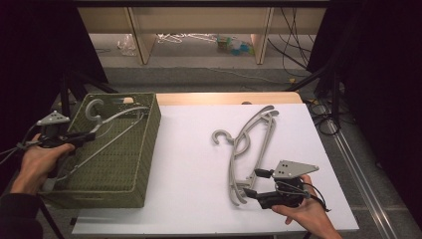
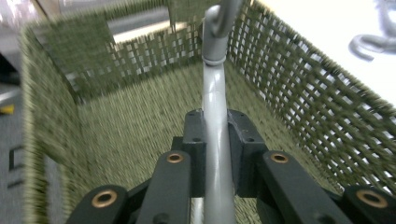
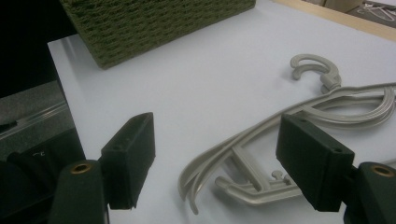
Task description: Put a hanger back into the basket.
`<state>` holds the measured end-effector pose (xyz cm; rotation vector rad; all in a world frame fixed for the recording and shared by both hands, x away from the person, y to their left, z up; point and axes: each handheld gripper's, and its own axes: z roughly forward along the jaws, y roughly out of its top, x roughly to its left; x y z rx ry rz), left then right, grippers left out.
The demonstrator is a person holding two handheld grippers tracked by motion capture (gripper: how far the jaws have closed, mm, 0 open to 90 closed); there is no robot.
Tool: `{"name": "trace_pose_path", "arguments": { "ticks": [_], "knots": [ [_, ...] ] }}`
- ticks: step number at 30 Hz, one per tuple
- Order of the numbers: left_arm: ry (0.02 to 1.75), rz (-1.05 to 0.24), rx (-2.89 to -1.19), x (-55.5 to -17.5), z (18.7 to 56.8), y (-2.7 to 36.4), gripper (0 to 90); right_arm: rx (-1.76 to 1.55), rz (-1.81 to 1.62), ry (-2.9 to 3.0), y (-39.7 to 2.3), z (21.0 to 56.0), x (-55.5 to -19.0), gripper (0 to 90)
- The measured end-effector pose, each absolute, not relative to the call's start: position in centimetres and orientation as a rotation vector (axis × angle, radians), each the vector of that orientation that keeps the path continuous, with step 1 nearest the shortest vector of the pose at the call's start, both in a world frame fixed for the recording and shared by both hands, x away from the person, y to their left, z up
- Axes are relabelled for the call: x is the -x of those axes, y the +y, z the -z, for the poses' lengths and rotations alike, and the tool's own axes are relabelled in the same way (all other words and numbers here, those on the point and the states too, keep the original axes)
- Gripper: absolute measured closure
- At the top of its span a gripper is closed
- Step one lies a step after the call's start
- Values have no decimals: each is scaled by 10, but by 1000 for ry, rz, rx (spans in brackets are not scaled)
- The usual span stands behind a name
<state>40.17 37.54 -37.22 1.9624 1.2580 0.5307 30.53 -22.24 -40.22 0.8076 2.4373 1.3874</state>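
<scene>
Green woven basket (image 1: pixel 127 164) sits at the left end of the white worktop (image 1: pixel 199 189) in the high view. We see the left hand (image 1: pixel 37 162) come in from the lower left, wrist outside the basket's left wall, holding the left hand-held gripper (image 1: pixel 89 135) pointed right over the basket rim. Its jaws are clamped on a grey hanger (image 1: pixel 107 134), which lies tilted inside the basket with its hook (image 1: pixel 92 108) near the far wall. On the worktop to the right lies a pile of grey hangers (image 1: pixel 249 149), hooks toward the basket. The right hand (image 1: pixel 306 211) rests at the near right edge, palm under the right hand-held gripper (image 1: pixel 251 184), which points left at the near ends of the pile; its jaws stand apart.

Left gripper view: we look along the two black jaws into the basket (image 2: pixel 116 130). They are closed tight on the hanger's grey bar (image 2: pixel 215 140), which runs straight up between them to the hook (image 2: pixel 217 28) at the far wall. The picture is blurred at the edges.

Right gripper view: the jaws stand wide apart with nothing between the pads. The pile of hangers (image 3: pixel 299 121) lies on the worktop (image 3: pixel 187 84) just ahead, nearer the right-hand jaw; whether that jaw touches it we cannot tell. The basket's corner (image 3: pixel 154 23) shows at the top left.
</scene>
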Motion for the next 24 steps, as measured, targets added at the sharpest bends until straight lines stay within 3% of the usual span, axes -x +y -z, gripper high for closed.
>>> {"name": "trace_pose_path", "arguments": {
  "ticks": [7,17,24],
  "knots": [
    [1345,-509,-2028,-407,386,377,775,-810,-1393,2439,-223,403,-305,294],
    [1439,-584,-2047,-408,399,383,755,-811,-1386,2453,-222,404,-306,293],
    [1519,-622,-2019,-405,403,384,642,-818,-1370,2454,-223,404,-306,291]
  ]
}}
